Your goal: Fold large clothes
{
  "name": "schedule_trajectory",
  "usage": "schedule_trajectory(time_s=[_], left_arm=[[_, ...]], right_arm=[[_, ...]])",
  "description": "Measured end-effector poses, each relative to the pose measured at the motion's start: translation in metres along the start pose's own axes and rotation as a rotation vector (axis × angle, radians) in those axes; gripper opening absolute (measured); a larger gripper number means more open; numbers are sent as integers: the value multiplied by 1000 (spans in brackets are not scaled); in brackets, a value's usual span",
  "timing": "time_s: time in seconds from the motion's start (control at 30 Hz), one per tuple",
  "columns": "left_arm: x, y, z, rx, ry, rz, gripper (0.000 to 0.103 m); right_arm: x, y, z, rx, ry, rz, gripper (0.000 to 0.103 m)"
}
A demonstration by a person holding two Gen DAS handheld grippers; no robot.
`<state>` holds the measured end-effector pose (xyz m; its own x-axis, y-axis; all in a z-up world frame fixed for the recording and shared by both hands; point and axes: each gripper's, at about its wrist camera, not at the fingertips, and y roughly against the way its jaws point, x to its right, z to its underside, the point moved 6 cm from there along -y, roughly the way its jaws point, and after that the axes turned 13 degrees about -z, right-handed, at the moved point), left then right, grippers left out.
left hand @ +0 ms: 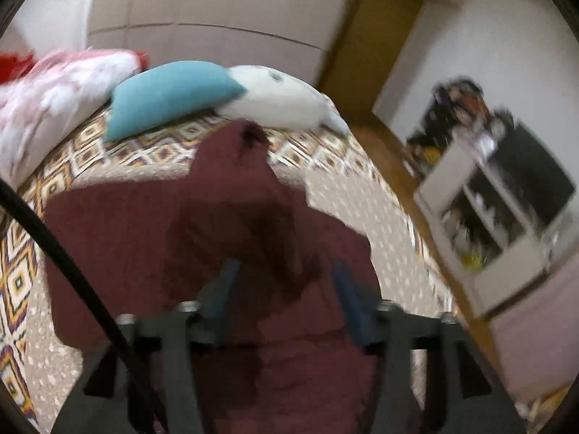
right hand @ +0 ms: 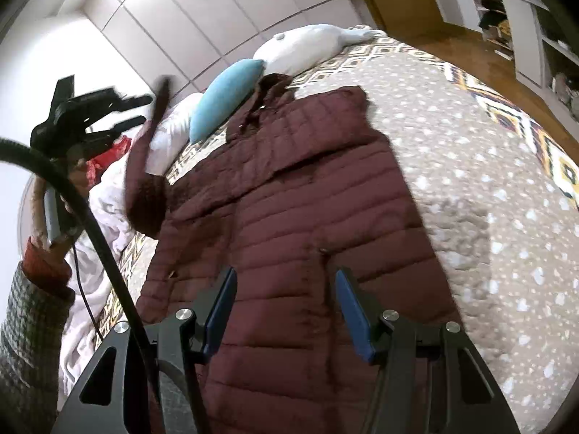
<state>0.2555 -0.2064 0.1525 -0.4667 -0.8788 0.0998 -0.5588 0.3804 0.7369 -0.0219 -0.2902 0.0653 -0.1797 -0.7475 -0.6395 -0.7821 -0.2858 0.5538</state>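
Along the middle of the bed (right hand: 470,181), one maroon quilted jacket (right hand: 289,217) is shown laid out lengthwise, its collar end toward the head edge and its hem toward the cameras. One sleeve (right hand: 144,166) is seen raised off the bedspread near the side edge where the crumpled bedding lies. It is blurred, and it stands just beside the left gripper (right hand: 144,110). That gripper's fingers are spread apart in both views, and dark fabric lies between them in its own view, but whether any of it is touched cannot be told. The right gripper (right hand: 285,273) is held over the lower body of the jacket with its jaws wide and nothing between them. The step in hand is judged to be the folding of the raised sleeve across the chest. For this to be done well, the sleeve is best laid flat and straight across the quilted panels, with the shoulder line kept parallel to the side edge. The body is best pinned lightly by the free gripper so that the slippery shell is not dragged. Trapped air is best pressed out before any further fold is made. Counted items:

- one jacket
- two grippers
- one blue pillow (right hand: 224,97)
- one white plush toy (right hand: 304,47) at the head edge
- one heap of pink-and-white bedding (left hand: 54,108)
- one shelf unit (left hand: 488,199) beyond the far side of the bed
- one wooden door (left hand: 372,36)
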Motion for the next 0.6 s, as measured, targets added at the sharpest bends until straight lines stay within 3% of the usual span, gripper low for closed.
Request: schedule_trajectory(time_s=[0.1,0.23,0.47,0.6], left_arm=[[16,2,19,-7,-57,-21,59],[-9,13,44,-22,-21,-79,59],[-95,54,105,1,28,-313,63],[-137,72,147,70,-1,-487,66]], right_arm=[[9,7,-1,10,-22,-10,61],[8,9,-3,8,-14,-21,61],[-25,-12,-27,-9,93,-3,61],[-29,-53,-76,11,136,69,67]])
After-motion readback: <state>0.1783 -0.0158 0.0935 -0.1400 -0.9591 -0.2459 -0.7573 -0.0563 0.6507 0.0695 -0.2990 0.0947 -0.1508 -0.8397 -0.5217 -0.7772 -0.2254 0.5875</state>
